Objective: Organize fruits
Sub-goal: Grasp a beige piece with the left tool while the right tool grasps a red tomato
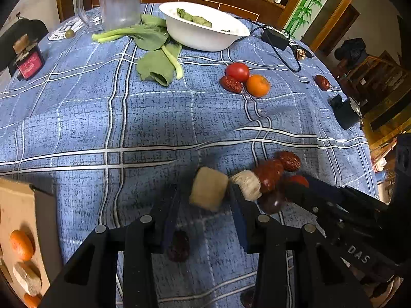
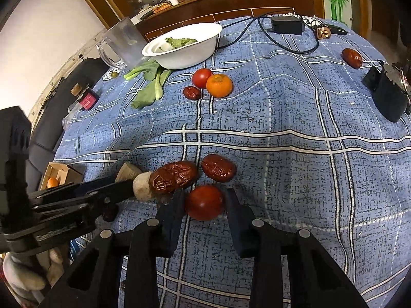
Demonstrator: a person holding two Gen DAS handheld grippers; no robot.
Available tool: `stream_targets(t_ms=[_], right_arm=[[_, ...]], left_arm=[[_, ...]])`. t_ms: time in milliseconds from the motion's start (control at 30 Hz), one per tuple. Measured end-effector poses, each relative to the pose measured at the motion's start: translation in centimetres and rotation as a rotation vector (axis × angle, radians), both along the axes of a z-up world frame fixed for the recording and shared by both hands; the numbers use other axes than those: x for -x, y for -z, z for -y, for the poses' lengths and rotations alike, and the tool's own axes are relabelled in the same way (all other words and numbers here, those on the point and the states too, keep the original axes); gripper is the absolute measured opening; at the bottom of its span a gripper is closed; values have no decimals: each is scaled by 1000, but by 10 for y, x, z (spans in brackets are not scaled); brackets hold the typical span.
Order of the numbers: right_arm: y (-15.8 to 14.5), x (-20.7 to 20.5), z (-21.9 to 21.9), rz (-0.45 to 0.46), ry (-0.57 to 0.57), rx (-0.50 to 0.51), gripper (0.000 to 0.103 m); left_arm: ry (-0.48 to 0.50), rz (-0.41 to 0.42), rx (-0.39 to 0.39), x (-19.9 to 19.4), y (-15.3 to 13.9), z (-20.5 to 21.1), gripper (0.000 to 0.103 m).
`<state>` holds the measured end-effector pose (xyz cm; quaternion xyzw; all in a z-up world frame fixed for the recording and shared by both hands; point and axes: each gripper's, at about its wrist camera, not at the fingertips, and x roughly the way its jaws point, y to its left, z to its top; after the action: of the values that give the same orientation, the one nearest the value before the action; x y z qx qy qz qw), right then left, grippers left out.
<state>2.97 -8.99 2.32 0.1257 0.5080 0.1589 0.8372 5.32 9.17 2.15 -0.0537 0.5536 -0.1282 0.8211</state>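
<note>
Right claw [image 2: 204, 200] grips a tomato [image 2: 204, 202]; left claw [image 1: 204, 192] straddles an upright beige chunk [image 1: 208, 188].

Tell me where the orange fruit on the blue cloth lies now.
In the right wrist view the orange fruit lies left of centre, beside a red tomato, near the white bowl.

Right hand-held gripper [image 2: 204, 200] closed around a red tomato [image 2: 204, 202] on the blue checked table [image 2: 295, 118]. Two wrinkled red dates [image 2: 173, 177] just beyond, left hand-held gripper [image 2: 120, 179] alongside. Far off, white bowl [image 2: 185, 48], orange [image 2: 219, 85].
</note>
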Motion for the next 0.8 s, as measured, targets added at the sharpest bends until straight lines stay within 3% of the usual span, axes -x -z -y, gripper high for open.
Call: stream_targets(t_ms=[100,300,567,800], right_arm=[[2,-1,0,-4,5,-8,35],[0,2,2,-12,8,-22,34],[-7,21,17,-31,56,-78,34],[-32,51,10,-1,42,-94,34]], left_arm=[[5,12,11,0,3,-1,27],[-10,35,-18,11,-3,5,27],[-45,80,28,38,-34,-6,27],[-116,118,91,86,-61,-38,27]])
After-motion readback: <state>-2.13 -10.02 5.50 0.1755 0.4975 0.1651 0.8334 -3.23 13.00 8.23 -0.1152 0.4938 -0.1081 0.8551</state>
